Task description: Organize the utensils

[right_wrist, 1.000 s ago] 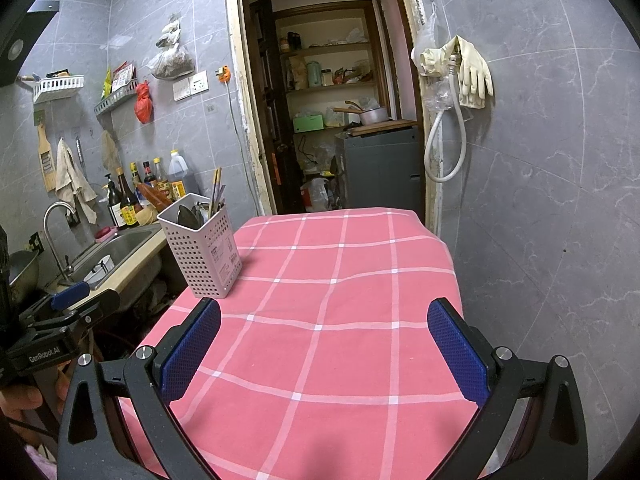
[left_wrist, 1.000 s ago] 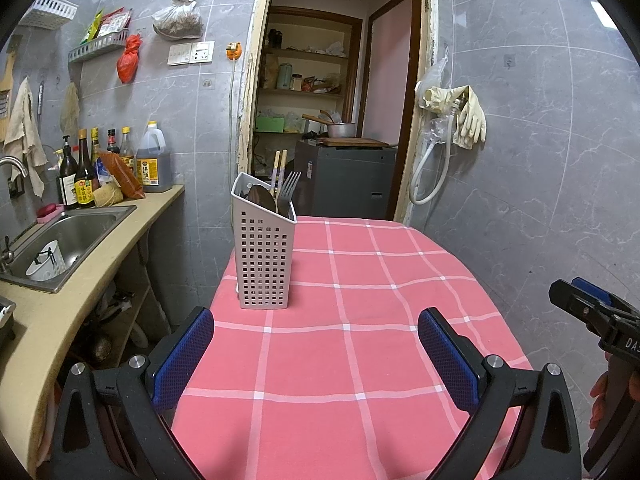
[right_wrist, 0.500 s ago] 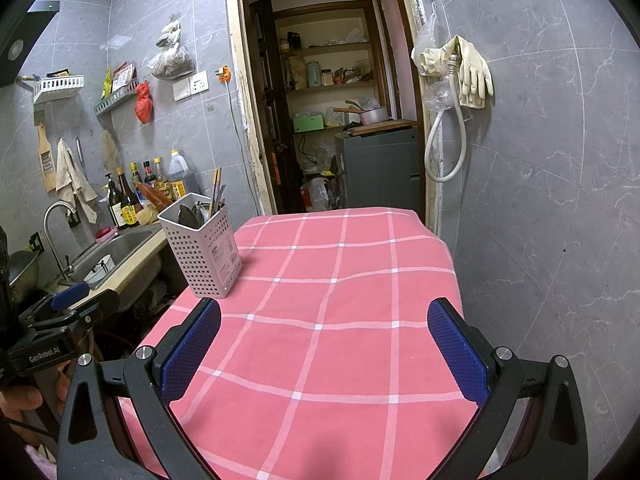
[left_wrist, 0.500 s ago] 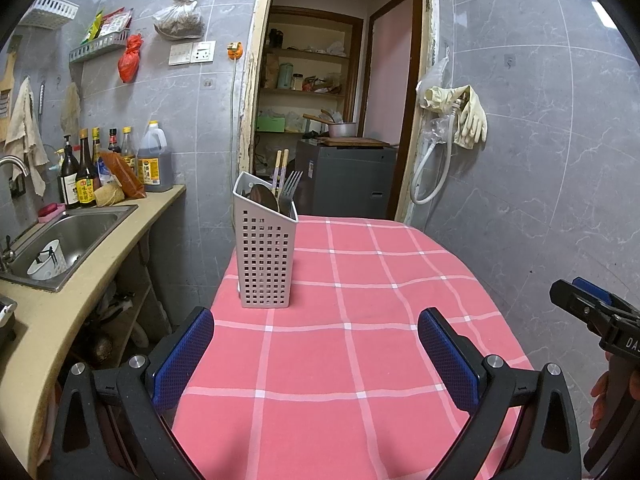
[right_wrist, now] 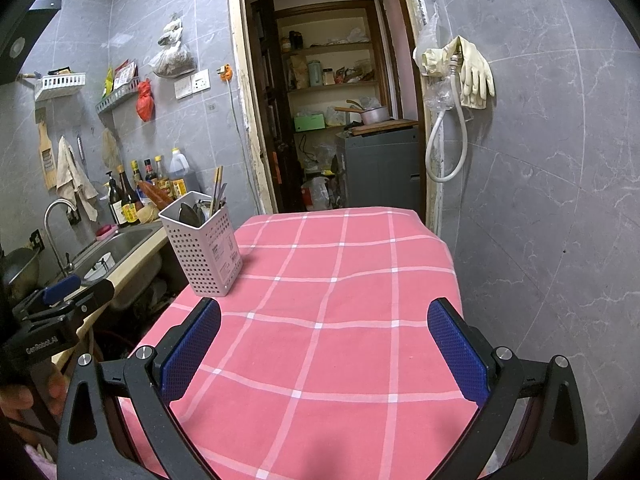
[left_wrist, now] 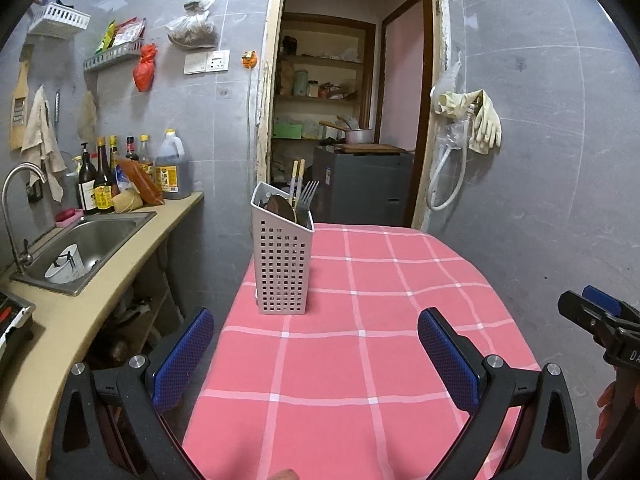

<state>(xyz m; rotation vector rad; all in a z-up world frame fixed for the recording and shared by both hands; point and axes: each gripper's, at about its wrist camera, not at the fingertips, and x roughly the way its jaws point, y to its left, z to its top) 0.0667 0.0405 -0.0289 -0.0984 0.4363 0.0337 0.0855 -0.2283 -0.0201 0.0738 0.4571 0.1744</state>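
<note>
Left wrist: my left fingers (left_wrist: pixel 312 354) spread wide, empty, holder (left_wrist: pixel 283 256) with utensils (left_wrist: pixel 298 200) ahead on counter (left_wrist: pixel 360 360); right fingers (right_wrist: pixel 324 354) wide, empty.

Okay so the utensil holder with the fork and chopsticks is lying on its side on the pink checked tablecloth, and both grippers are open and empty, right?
Not quite: the utensil holder stands upright on the tablecloth, as the left wrist view shows. The rest holds.

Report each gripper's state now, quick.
Left gripper: open, holding nothing, above the pink tablecloth.
Right gripper: open, holding nothing, above the same cloth.
</note>
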